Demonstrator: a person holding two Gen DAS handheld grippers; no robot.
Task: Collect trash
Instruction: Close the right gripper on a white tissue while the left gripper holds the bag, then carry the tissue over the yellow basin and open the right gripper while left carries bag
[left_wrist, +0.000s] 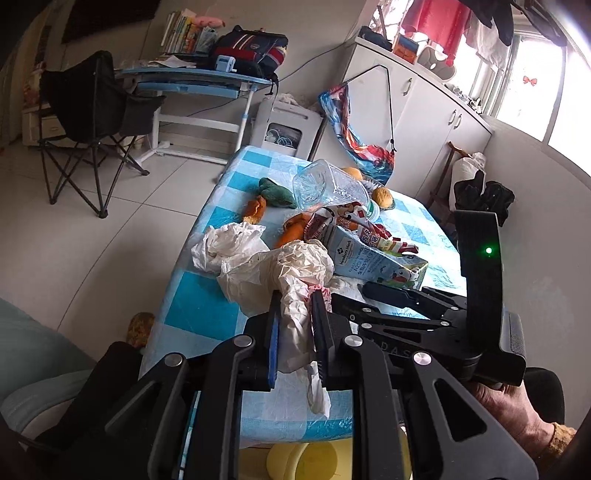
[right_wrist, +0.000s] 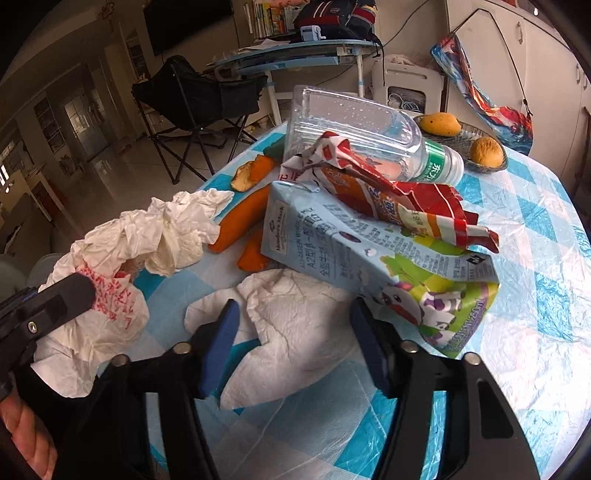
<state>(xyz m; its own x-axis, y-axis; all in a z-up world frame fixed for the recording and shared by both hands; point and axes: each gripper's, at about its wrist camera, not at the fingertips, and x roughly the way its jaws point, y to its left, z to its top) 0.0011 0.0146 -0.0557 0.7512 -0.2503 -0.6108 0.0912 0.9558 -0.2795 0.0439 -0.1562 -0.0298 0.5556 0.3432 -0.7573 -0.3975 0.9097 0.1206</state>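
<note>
My left gripper (left_wrist: 295, 299) is shut on a white plastic bag with red print (left_wrist: 291, 273), at the near edge of the table; the bag also shows in the right wrist view (right_wrist: 122, 266). My right gripper (right_wrist: 293, 314) is open over a crumpled white tissue (right_wrist: 295, 314), its fingers on either side of it. Behind lie a flattened blue milk carton (right_wrist: 351, 247), a red snack wrapper (right_wrist: 399, 199), a clear plastic bottle (right_wrist: 354, 125) on its side and orange peels (right_wrist: 240, 218). The right gripper (left_wrist: 384, 291) also shows in the left wrist view.
The table has a blue-and-white checked cover (right_wrist: 535, 258). A basket with two oranges (right_wrist: 476, 147) stands at the back. A green cloth (left_wrist: 277, 192) lies at the far side. A yellow bin (left_wrist: 310, 461) sits below the near edge. A folding chair (left_wrist: 88, 122) and desk (left_wrist: 195, 81) stand beyond.
</note>
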